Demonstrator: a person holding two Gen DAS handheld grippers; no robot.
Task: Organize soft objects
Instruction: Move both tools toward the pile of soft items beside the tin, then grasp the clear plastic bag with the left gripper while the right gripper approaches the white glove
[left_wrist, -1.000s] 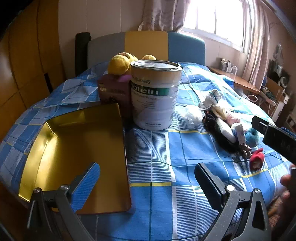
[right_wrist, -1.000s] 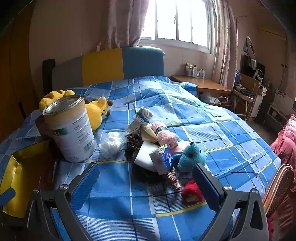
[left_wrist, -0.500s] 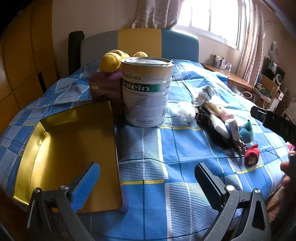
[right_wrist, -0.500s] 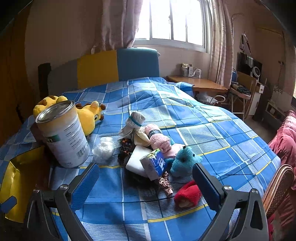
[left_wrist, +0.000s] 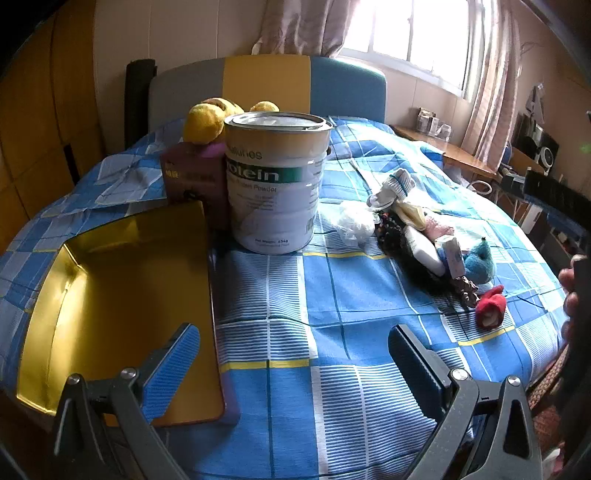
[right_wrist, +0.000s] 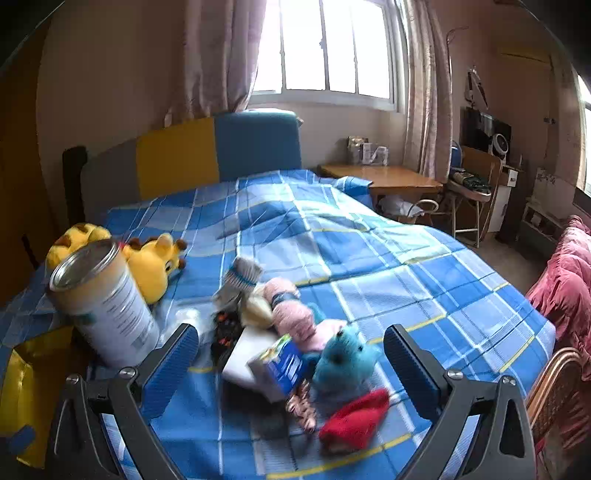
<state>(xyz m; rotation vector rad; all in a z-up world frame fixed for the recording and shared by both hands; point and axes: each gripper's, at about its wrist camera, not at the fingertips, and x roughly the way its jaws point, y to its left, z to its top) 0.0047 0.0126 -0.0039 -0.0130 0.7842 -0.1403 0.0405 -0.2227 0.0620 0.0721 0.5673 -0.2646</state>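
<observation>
A heap of small soft things — a teal plush toy (right_wrist: 343, 360), a red plush piece (right_wrist: 352, 421), a pink fuzzy roll (right_wrist: 295, 319) and a striped sock (right_wrist: 242, 275) among them — is gathered on the bed (right_wrist: 369, 258), toward its near right edge. A small blue-and-white carton (right_wrist: 282, 365) is mixed into the heap. Just beside the heap, a tall protein tin (left_wrist: 275, 184) is set upright, and an open gold tray (left_wrist: 110, 295) is laid at the near left corner, nothing seen inside it. A yellow giraffe plush (right_wrist: 155, 264) is left behind the tin. The right gripper (right_wrist: 291, 350) is held over the heap with its fingers spread wide and empty; the left gripper (left_wrist: 295, 354) is likewise parted, gripping nothing, beside the tray. The first pick appears to be in hand — next, the right fingers would need lowering around one soft piece alone.
</observation>
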